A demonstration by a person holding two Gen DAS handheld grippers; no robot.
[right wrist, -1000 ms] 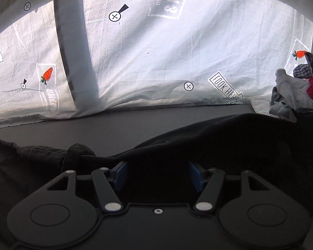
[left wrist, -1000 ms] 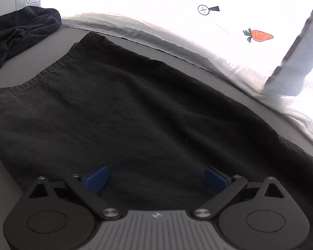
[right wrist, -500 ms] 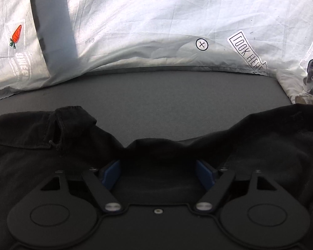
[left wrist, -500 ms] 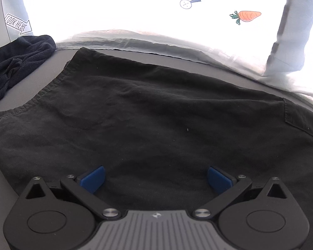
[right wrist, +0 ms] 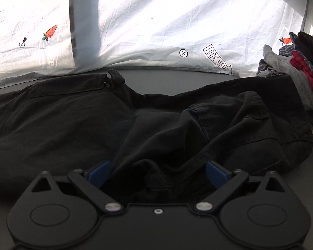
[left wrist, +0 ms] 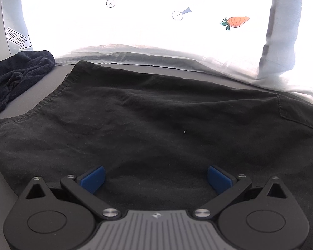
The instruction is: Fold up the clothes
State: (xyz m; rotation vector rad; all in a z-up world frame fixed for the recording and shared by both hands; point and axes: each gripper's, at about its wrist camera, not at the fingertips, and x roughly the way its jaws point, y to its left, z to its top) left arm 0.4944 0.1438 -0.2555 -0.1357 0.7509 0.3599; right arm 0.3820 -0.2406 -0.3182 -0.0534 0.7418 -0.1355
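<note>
Black trousers (left wrist: 156,125) lie flat in the left view; only the right view shows their bunched pocket end and, upper right, a clothes pile (right wrist: 298,70). Left gripper (left wrist: 155,178) fingers spread wide, holding nothing; right gripper (right wrist: 157,174) fingers opening, cloth loose between them.

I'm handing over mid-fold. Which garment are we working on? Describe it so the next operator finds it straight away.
Find the grey table in front of the white printed sheet. The black trousers lie spread flat across its middle, right under both grippers. Unlike the crumpled dark navy garment at the table's left edge and the mixed-colour clothes pile at its right, they are plain black with stitched hems and pocket flaps.

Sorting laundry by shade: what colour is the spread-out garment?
Black garment, clearest in the left wrist view.
</note>
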